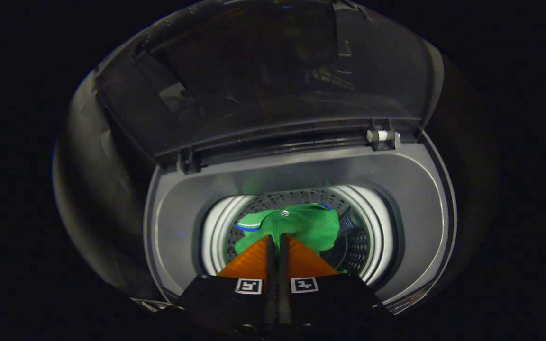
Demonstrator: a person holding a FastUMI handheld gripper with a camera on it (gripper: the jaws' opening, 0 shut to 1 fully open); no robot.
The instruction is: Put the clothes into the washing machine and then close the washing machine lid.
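I look down into an open top-loading washing machine [415, 189]. Its dark see-through lid [263, 85] stands raised behind the opening. A green garment with a blue-and-white trim [308, 225] hangs in the mouth of the perforated drum [358, 244], right at my fingertips. My gripper [276, 236] is shut, its two fingers pressed together with a fold of the green cloth pinched at their tips. The fingers hide the near part of the garment.
A white ring [216, 227] lines the drum's mouth, inside the grey top deck. The lid's hinge [382, 137] sits at the back right of the deck. Everything around the machine is dark.
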